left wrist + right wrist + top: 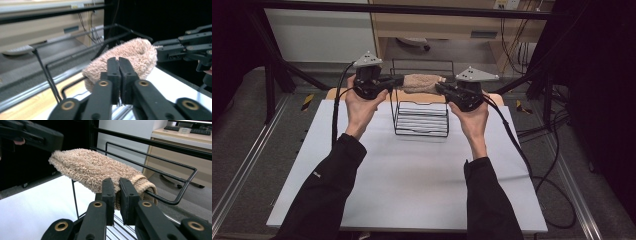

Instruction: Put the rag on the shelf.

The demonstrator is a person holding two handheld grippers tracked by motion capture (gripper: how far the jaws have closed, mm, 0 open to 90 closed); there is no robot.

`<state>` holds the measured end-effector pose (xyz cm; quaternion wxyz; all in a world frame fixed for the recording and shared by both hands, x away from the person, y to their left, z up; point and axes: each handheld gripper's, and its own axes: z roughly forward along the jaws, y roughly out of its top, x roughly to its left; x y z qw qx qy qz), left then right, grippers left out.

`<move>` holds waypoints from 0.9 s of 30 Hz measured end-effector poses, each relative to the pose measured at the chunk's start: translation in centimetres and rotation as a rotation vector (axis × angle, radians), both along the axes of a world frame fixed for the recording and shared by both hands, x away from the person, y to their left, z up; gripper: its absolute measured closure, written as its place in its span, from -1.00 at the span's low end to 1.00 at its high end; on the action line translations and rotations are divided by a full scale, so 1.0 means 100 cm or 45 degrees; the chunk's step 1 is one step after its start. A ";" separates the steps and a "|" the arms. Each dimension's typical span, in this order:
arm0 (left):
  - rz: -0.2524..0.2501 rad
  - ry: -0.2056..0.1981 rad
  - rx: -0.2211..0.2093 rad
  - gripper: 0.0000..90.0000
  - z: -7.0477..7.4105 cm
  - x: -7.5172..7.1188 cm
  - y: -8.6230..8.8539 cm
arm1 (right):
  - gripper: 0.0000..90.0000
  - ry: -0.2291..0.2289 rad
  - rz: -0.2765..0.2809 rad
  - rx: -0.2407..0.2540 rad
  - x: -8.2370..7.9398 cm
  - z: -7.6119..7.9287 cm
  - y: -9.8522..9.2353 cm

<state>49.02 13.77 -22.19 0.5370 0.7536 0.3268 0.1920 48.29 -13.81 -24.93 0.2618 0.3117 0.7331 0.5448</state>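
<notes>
Left tool (395, 82): clamped on one end of the beige fluffy towel (421, 83).
Right tool (443, 88): clamped on the other end, stretching it above the black wire rack (420, 122).

Quick count: one fuzzy tan cloth (423, 83), one black wire rack (421, 120), one white worktop (412, 175). Two tongs, a left (396, 81) and a right (443, 89), each with two black jaws and one grey plate on top. Two hands, two dark sleeves, and two cables trailing off.
</notes>
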 end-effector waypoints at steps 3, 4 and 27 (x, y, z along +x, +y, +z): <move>-0.011 0.015 0.028 0.99 -0.005 0.000 -0.003 | 0.82 0.004 0.007 -0.007 0.000 -0.002 -0.001; -0.013 0.018 0.039 0.99 -0.007 0.000 -0.003 | 0.81 0.005 0.009 -0.007 0.000 -0.002 -0.001; -0.013 0.011 0.140 0.99 -0.032 0.004 -0.005 | 1.00 0.151 0.010 0.007 0.004 -0.013 -0.002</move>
